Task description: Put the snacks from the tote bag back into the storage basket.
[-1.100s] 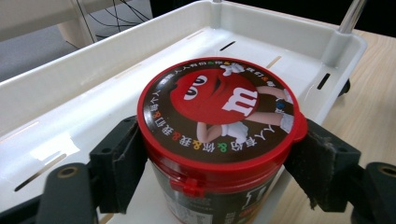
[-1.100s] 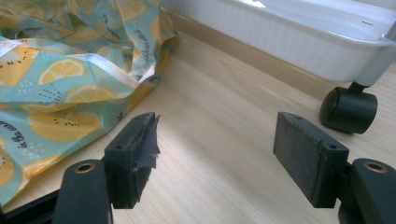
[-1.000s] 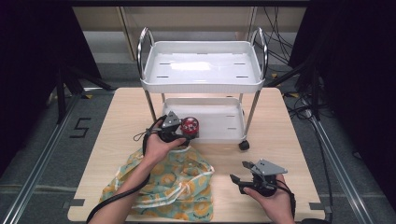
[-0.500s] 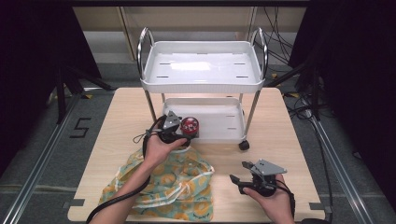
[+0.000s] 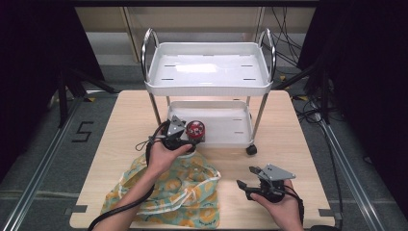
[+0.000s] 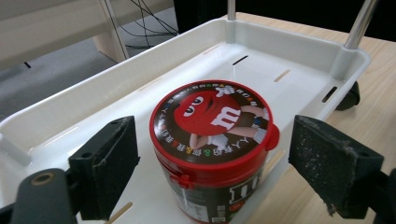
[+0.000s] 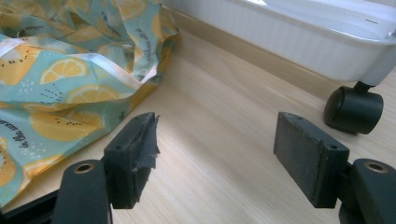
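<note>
From the high view, a pale wooden bench (image 5: pixel 298 144) carries one white two-shelf cart (image 5: pixel 209 72) and one lemon-print bag (image 5: pixel 183 192) near its front edge. In the left gripper view, the left gripper (image 6: pixel 212 151) gapes wide, both pads clear of one red-lidded candy jar (image 6: pixel 212 140) at the lower shelf's front edge. In the right gripper view, the right gripper (image 7: pixel 224 149) is wide open, holding nothing.

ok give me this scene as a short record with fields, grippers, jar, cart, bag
left gripper: open, jaws either side of the jar, not touching it
right gripper: open, empty, over bare tabletop
jar: round red-lidded candy jar, upright at the front edge of the lower tray
cart: white two-tier plastic cart on black castors
bag: teal lemon-print fabric bag, flat on the wooden table
</note>
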